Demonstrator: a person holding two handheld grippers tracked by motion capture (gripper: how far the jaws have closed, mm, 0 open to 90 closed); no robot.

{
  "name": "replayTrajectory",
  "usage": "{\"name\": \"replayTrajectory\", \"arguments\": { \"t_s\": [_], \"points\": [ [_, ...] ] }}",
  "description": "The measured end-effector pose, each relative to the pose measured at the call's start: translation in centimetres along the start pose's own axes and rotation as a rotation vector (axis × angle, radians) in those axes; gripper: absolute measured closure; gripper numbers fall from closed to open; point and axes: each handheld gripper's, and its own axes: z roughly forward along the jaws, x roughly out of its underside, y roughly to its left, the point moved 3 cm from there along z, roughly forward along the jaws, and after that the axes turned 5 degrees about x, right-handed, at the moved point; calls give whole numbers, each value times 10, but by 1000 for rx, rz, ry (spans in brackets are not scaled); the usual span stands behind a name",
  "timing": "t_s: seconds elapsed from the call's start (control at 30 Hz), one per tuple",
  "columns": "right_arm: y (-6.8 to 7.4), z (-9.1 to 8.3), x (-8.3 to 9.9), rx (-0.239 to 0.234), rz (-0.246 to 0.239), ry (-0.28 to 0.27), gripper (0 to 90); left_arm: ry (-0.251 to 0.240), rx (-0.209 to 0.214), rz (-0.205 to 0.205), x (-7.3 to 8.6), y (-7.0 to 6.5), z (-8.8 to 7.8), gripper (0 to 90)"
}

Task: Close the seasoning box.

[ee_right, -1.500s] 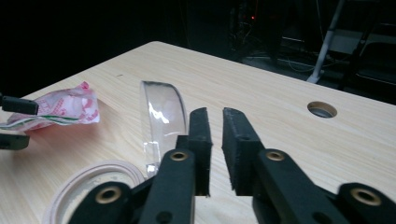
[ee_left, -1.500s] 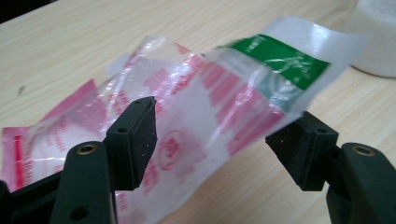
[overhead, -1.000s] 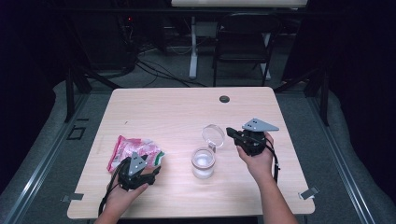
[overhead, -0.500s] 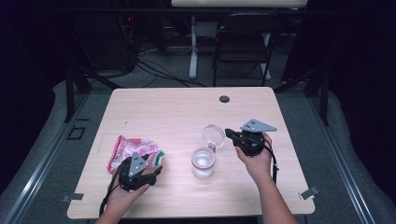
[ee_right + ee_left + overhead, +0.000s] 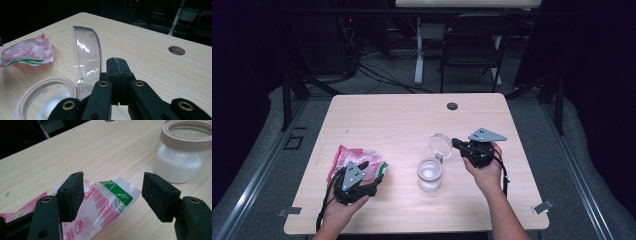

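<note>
I take the jar (image 5: 430, 174) as my landmark; it stands open near the table's (image 5: 412, 115) middle, holding white grains and wearing a beige rim.

1. My right gripper (image 5: 458, 144) sits just right of the jar. Its jaws are clenched on the edge of the clear lid (image 5: 440, 145), which stands tilted up just above and behind the jar's mouth.
2. My left gripper (image 5: 368, 169) sits well left of the jar. Its jaws are released and spread wide, with the pink, white and green packet (image 5: 357, 160) lying flat on the table below and between them. The pads (image 5: 73, 195) are not pressing on it.
</note>
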Motion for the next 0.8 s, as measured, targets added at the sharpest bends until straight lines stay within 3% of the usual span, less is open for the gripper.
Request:
{"name": "replayTrajectory", "arguments": {
  "t_s": [0.43,0.6,0.8],
  "points": [
    [1,0,0,-7,0,7,900,1,24,-7,-1,-4,1,385],
    [1,0,0,-6,0,5,900,9,21,8,-1,-5,2,393],
    [2,0,0,-7,-1,4,900,2,19,-4,-1,-4,1,400]
  ]
}}
